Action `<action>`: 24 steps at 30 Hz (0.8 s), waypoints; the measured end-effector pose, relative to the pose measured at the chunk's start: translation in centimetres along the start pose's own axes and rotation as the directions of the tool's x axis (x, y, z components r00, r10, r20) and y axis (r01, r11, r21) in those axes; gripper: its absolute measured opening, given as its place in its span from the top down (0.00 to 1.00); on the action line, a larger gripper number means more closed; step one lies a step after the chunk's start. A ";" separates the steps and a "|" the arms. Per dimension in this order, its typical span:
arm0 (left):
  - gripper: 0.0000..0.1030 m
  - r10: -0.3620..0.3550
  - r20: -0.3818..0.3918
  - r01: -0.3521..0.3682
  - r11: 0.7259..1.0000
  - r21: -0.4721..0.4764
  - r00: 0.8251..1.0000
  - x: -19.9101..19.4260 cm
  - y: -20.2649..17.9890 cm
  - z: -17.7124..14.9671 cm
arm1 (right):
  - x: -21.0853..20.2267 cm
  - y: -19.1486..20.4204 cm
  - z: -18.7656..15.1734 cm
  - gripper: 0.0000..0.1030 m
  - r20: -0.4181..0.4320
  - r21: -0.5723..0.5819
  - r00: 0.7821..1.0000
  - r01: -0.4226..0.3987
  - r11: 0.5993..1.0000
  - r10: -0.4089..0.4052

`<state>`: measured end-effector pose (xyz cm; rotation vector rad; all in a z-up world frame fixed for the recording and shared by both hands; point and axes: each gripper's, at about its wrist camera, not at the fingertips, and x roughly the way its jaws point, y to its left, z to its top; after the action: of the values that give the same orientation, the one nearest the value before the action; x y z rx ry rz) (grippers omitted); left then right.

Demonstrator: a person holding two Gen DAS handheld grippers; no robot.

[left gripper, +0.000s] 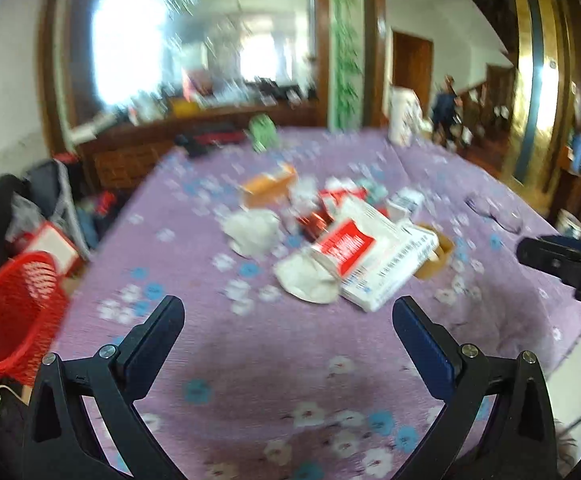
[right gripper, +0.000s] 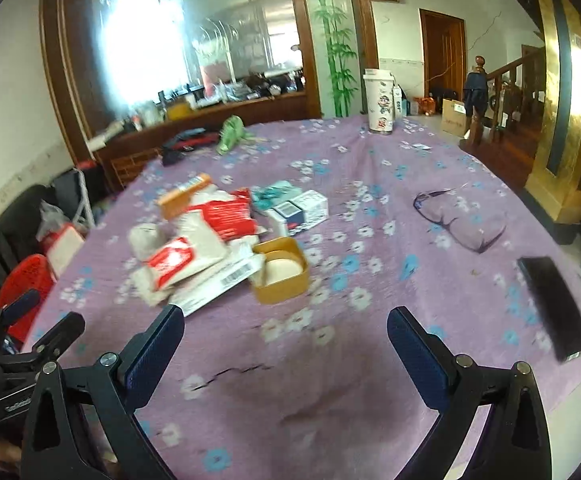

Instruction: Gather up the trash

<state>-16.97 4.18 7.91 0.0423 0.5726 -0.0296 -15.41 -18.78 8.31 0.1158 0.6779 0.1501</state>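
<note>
Purple flowered cloth covered the counter in a room with a large wood-framed mirror and a bamboo-patterned panel behind it. Near the middle of the counter lay the trash pile: white and red wrappers, crumpled tissue, a barcode-printed packet, a small white-and-blue box and an orange carton, all overlapping. A yellow container holding something pale and round sat touching the right edge of the pile. Further right lay clear glasses, and a dark phone rested near the counter's edge. A tall lidded cup stood at the far side. The left tool hovered above the cloth just short of the pile, released, nothing between its fingers. The right tool hung likewise spread and empty. A red mesh basket sat off the counter's left edge.
</note>
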 end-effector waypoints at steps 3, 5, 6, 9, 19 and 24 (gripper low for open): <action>0.00 0.056 0.066 -0.056 0.998 -0.009 0.996 -1.4 1.1 -0.6 | -1.2 1.0 -1.4 0.02 0.053 -0.012 0.999 0.000 1.000 0.000; 0.00 0.088 0.101 -0.087 0.996 -0.016 0.991 -2.0 1.5 -1.3 | -1.2 1.9 -2.1 0.03 0.049 -0.034 0.999 0.011 0.999 -0.009; 0.00 0.101 0.114 -0.099 0.995 -0.021 0.988 -2.2 1.6 -1.4 | -1.1 2.5 -2.4 0.04 0.051 -0.055 0.999 0.016 0.998 -0.013; 0.00 0.124 0.140 -0.124 0.992 -0.007 0.982 -2.6 1.7 -2.1 | -1.5 3.2 -3.0 0.04 0.080 -0.075 0.997 0.027 0.997 -0.021; 0.00 0.119 0.121 -0.120 0.993 0.006 0.986 -2.1 1.5 -3.0 | -1.2 4.7 -3.7 0.04 0.130 -0.195 0.982 0.162 0.967 -0.138; 0.00 0.112 0.105 -0.115 0.993 0.017 0.988 -1.7 1.2 -3.2 | -0.9 4.5 -3.7 0.04 0.119 -0.194 0.982 0.165 0.967 -0.144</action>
<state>-20.08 5.58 6.24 0.0955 0.4656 0.0722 -18.91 -14.25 6.65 -0.1255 0.5617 0.0624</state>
